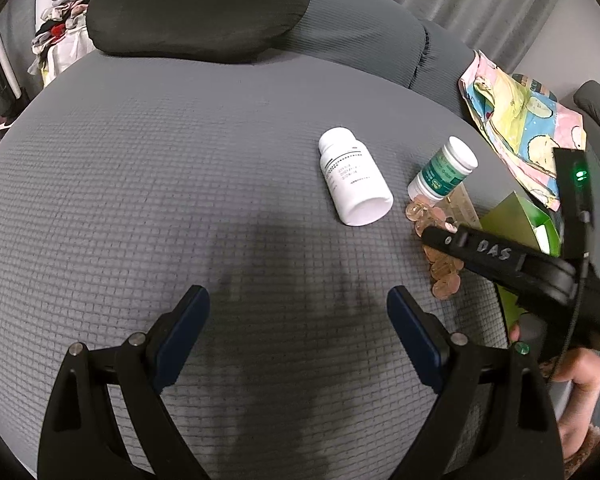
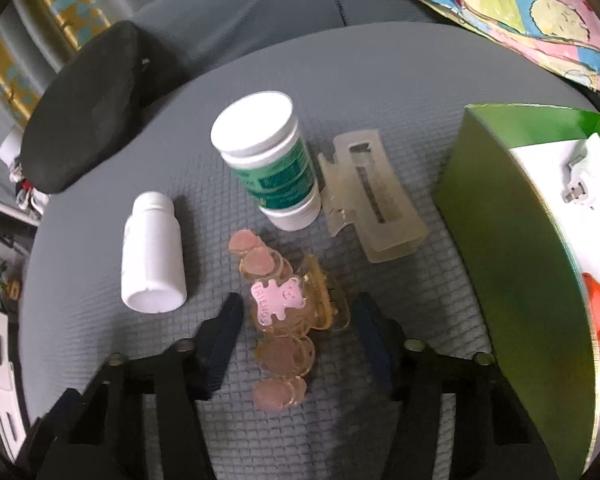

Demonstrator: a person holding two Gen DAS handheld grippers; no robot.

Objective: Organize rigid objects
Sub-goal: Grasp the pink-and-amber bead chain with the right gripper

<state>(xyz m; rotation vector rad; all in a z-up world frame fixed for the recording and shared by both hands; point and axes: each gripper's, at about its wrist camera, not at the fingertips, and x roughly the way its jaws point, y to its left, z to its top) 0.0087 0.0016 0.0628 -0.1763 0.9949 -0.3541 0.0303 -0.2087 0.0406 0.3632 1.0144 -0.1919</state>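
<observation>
Two plastic bottles lie in front of you on the grey waffle-textured seat cushion (image 2: pixel 380 80): a smooth plain white bottle (image 2: pixel 152 256) on its side, and a green-labelled bottle (image 2: pixel 272 160) with a ribbed white cap, leaning beside a frosted, translucent rectangular hair claw (image 2: pixel 372 208). Your right gripper (image 2: pixel 296 312) points down over the amber hair clip (image 2: pixel 288 312), a glossy see-through piece topped with flat pink bear shapes, one of them lettered; its dark blue pads stand on either side of the clip with a gap visible on both sides, so it is not clamped on anything. Your left gripper (image 1: pixel 298 308) hovers over bare cushion well short of the white bottle, its jaws spread wide and empty. To the right stands a green cardboard box (image 2: pixel 512 240) with a curved-looking wall and white interior; something red and a small metal fitting sit inside, both cut off by the frame edge and hard to identify. A soft dark oval cushion (image 2: pixel 88 112) rests at the back, and a folded cartoon-print cloth (image 2: pixel 520 12) lies at the far right. The print on the bottle labels is too small to read. From the left view, your right gripper's black body hides part of the clip and the hair claw.
</observation>
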